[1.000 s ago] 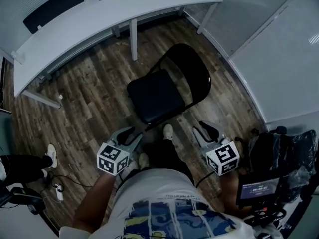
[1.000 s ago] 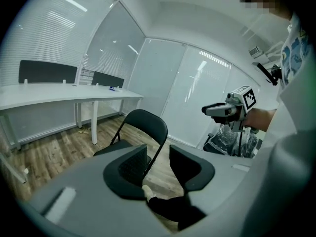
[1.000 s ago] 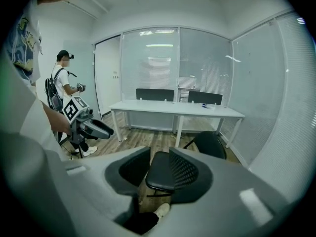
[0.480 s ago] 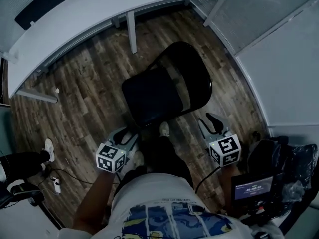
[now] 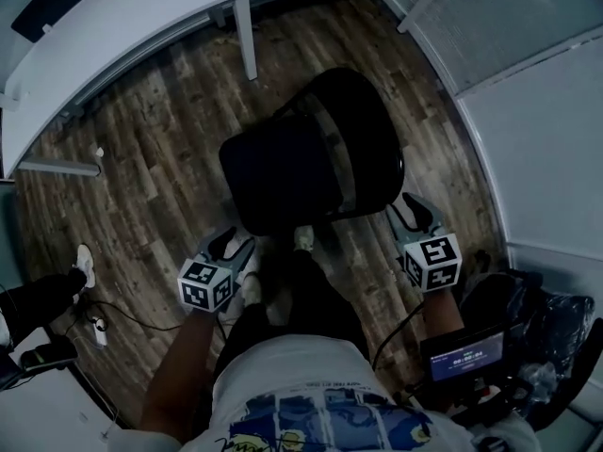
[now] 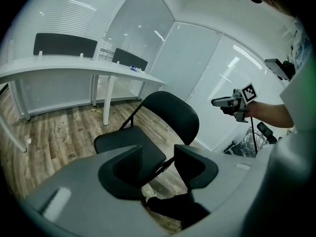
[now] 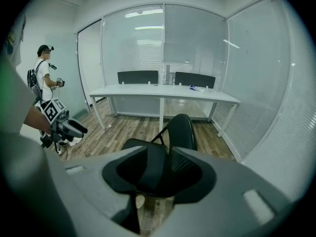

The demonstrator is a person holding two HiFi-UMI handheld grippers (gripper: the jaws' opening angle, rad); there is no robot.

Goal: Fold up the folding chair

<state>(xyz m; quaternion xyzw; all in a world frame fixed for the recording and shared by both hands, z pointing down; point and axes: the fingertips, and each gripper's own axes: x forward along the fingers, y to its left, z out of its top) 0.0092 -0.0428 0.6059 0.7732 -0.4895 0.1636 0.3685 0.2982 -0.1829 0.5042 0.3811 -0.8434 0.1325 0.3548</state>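
The black folding chair stands unfolded on the wood floor, its seat toward me and its backrest on the right. My left gripper hovers at the seat's near left corner. Its jaws are opening and grip nothing; in the left gripper view the seat and backrest show beyond the fingers. My right gripper is just off the backrest's near right edge, jaws opening and empty. The right gripper view looks past its fingers at the chair.
A long white desk curves along the far side, its leg close to the chair. Glass walls close the right. Another person stands at the far left, shoe near a floor cable. A bag and a screen lie at my right.
Both grippers have moved forward and down toward the chair. The right one went from well short of the chair to beside the backrest; the left one closed in on the seat corner.
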